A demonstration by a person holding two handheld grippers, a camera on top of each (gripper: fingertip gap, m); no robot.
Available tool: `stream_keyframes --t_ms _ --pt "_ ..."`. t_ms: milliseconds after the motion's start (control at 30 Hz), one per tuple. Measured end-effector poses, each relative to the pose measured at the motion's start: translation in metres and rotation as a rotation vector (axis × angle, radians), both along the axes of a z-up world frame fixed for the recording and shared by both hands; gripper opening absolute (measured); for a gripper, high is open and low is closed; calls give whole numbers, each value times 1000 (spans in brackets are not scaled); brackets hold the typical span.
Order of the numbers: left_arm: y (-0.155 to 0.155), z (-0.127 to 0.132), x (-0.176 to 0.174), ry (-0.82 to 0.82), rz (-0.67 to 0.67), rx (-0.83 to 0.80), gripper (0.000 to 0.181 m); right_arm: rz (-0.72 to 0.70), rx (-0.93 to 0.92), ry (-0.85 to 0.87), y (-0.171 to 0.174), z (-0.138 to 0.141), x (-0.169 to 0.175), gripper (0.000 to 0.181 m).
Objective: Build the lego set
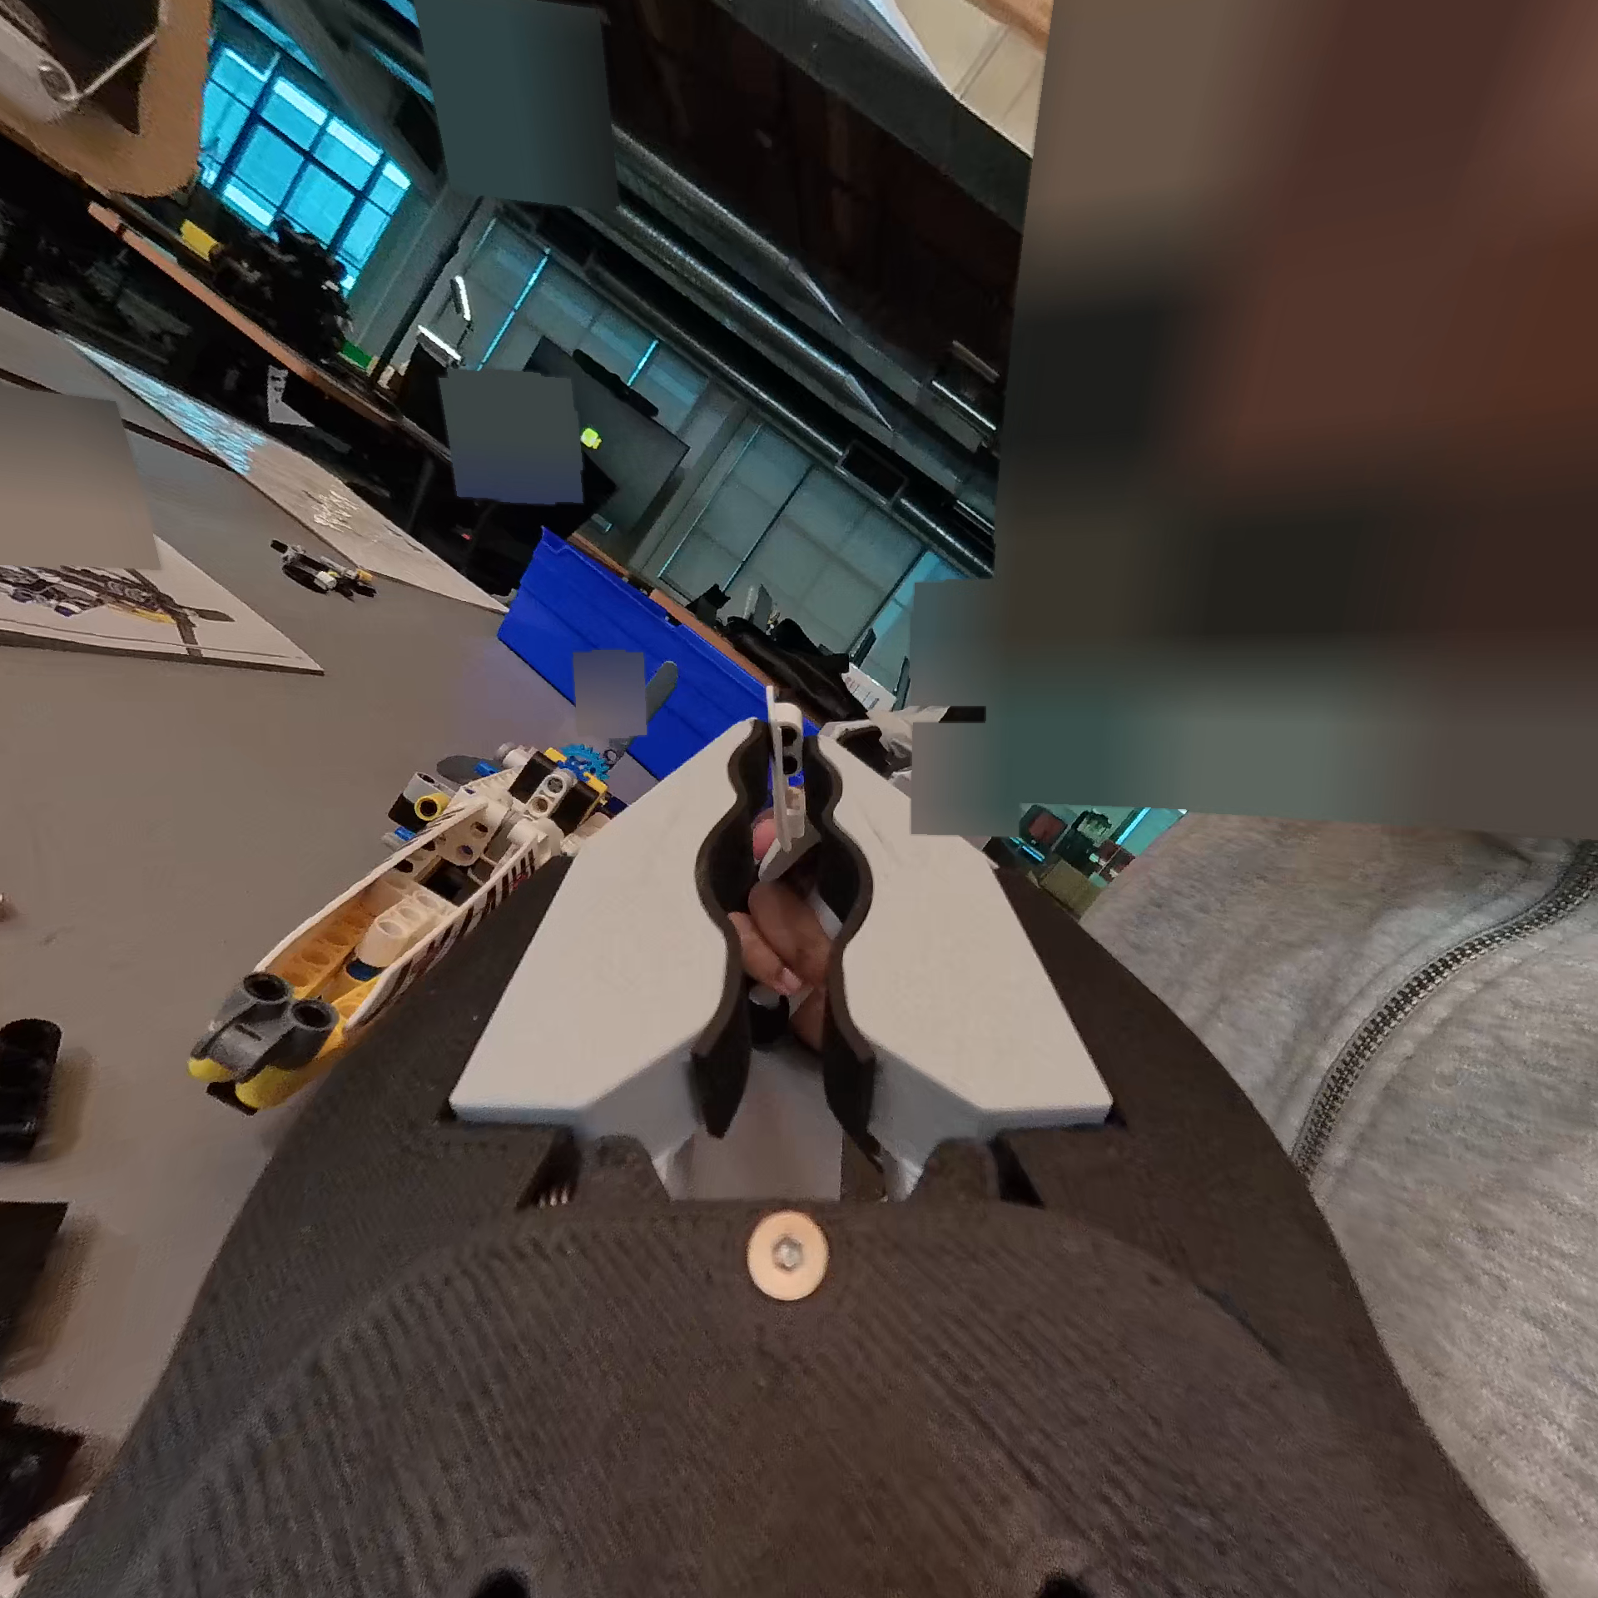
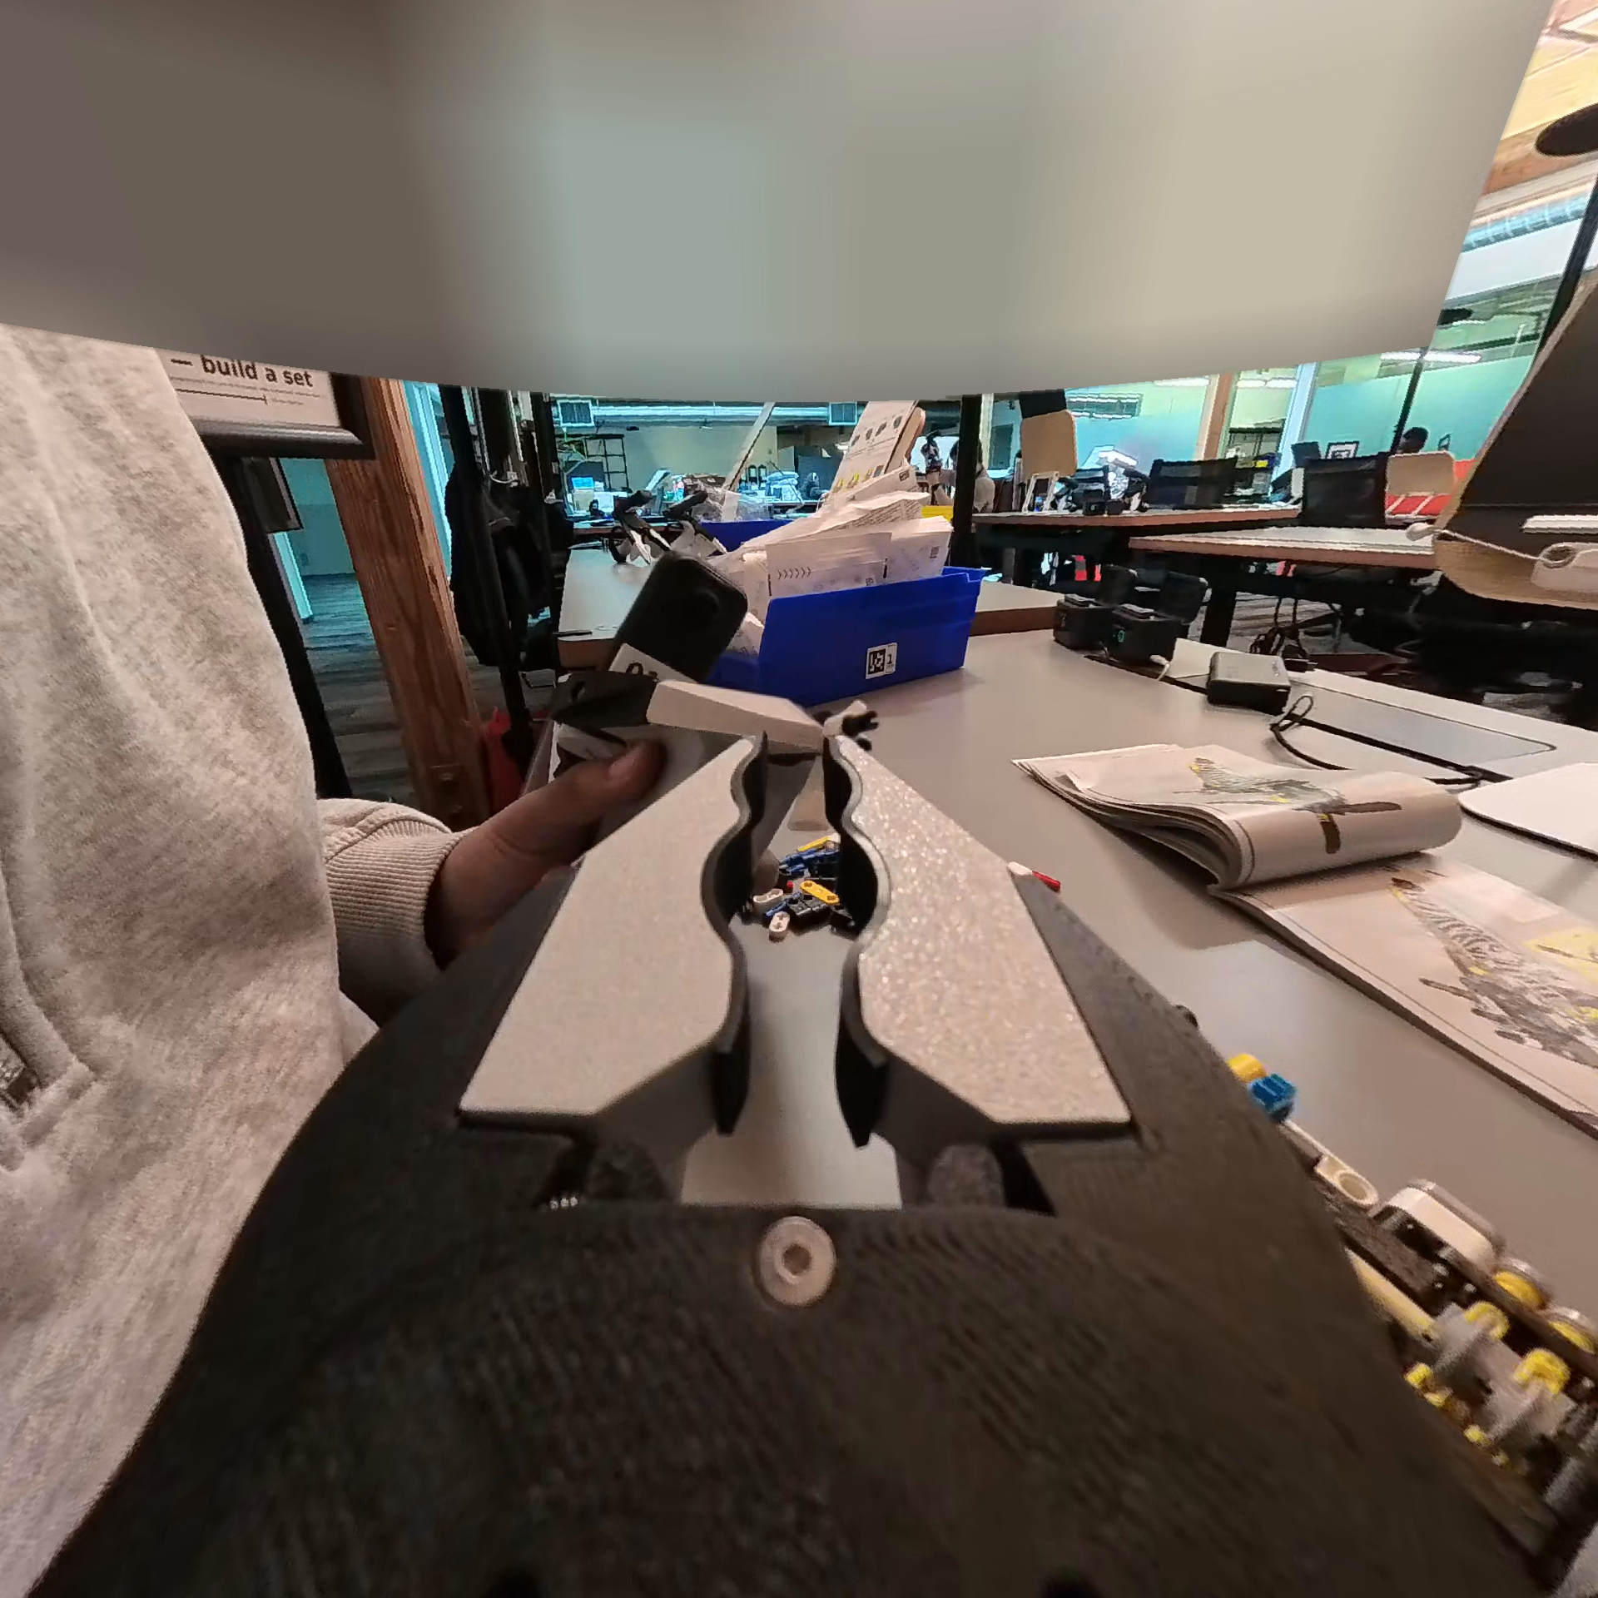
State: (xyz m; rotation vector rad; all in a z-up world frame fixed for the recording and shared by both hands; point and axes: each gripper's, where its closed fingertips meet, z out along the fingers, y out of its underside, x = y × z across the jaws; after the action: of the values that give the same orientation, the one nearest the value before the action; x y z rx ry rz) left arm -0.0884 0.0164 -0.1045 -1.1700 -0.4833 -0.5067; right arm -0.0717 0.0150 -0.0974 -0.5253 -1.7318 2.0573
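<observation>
My left gripper (image 1: 789, 761) is shut on a thin white lego piece (image 1: 789, 778), which stands up between its black pads. A hand's fingers (image 1: 778, 942) show through the gap behind it. The partly built white and yellow lego helicopter (image 1: 406, 917) lies on the grey table (image 1: 173, 821) to the left. In the right wrist view, my right gripper (image 2: 795, 748) is raised above the table with its jaws nearly together. The left gripper (image 2: 735, 713), held by a hand (image 2: 553, 830), meets its tips. The white piece (image 2: 810, 804) hangs between the tips; I cannot tell whether the right pads pinch it.
Small loose lego pieces (image 2: 800, 899) lie beyond the right fingers. Open instruction booklets (image 2: 1254, 813) sit at the right, another booklet (image 1: 130, 605) at the left. A blue bin (image 2: 856, 640) of bags stands behind. A small subassembly (image 1: 320, 566) and black parts (image 1: 26, 1081) lie nearby. Left and right tips are no more than a few centimetres apart.
</observation>
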Motion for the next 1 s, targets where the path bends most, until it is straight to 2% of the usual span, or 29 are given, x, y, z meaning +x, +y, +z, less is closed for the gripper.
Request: stream_keyframes --t_ms 1000 --pt "-1 0 -1 -28 -22 15 5 -13 -10 -2 2 1 -2 12"
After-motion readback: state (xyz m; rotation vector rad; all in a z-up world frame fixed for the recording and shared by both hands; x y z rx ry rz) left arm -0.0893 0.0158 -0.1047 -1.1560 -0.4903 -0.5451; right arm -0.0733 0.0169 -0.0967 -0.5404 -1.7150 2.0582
